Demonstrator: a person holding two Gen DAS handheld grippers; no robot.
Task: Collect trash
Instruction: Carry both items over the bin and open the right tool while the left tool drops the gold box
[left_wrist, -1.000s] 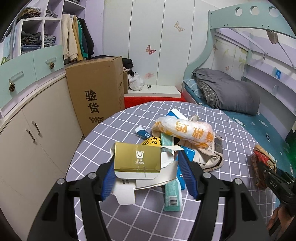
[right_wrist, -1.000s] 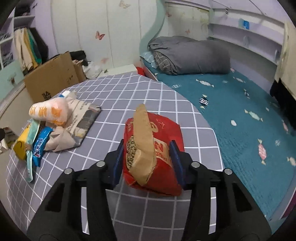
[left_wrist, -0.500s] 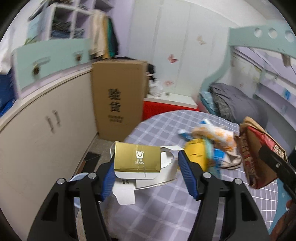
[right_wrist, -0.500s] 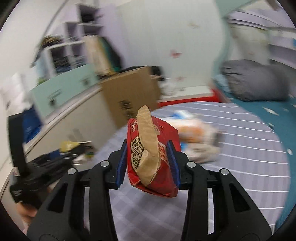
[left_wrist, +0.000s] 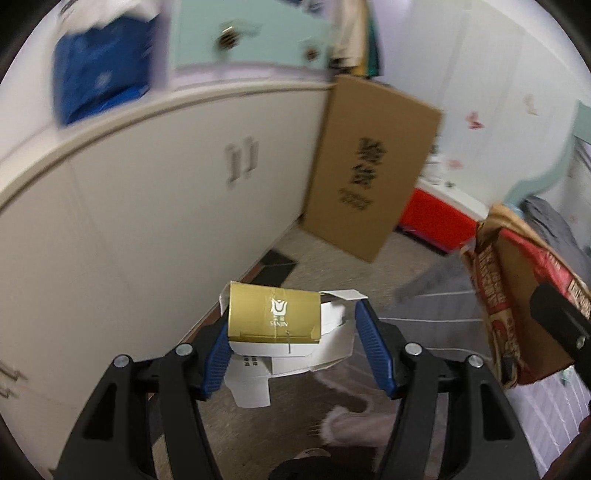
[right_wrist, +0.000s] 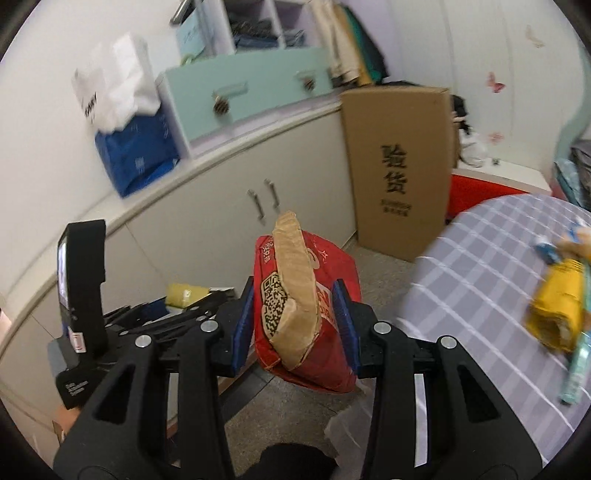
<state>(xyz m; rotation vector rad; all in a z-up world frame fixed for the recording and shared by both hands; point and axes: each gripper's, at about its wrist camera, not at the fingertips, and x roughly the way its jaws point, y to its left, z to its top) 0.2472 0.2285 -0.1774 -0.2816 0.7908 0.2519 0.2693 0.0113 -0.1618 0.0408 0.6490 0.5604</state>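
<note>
My left gripper (left_wrist: 291, 332) is shut on a gold and white flattened carton (left_wrist: 280, 325) and holds it in the air over the floor beside the cabinets. My right gripper (right_wrist: 295, 314) is shut on a red and brown paper bag (right_wrist: 303, 310), also held above the floor; the bag also shows at the right of the left wrist view (left_wrist: 517, 302). The left gripper's body with the gold carton shows in the right wrist view (right_wrist: 184, 295). More trash, a yellow wrapper (right_wrist: 557, 317) and a teal packet (right_wrist: 576, 365), lies on the checked round table (right_wrist: 480, 295).
White floor cabinets (left_wrist: 147, 206) run along the left. A tall cardboard box (right_wrist: 399, 162) leans against them. A red low stand (left_wrist: 436, 218) is behind it. A blue bag (right_wrist: 136, 155) and mint drawers (right_wrist: 236, 99) sit on the counter. A fluffy slipper (left_wrist: 354, 424) lies on the floor.
Both grippers swung left away from the table with their loads, and now point at the cabinets and floor. The grips did not change.
</note>
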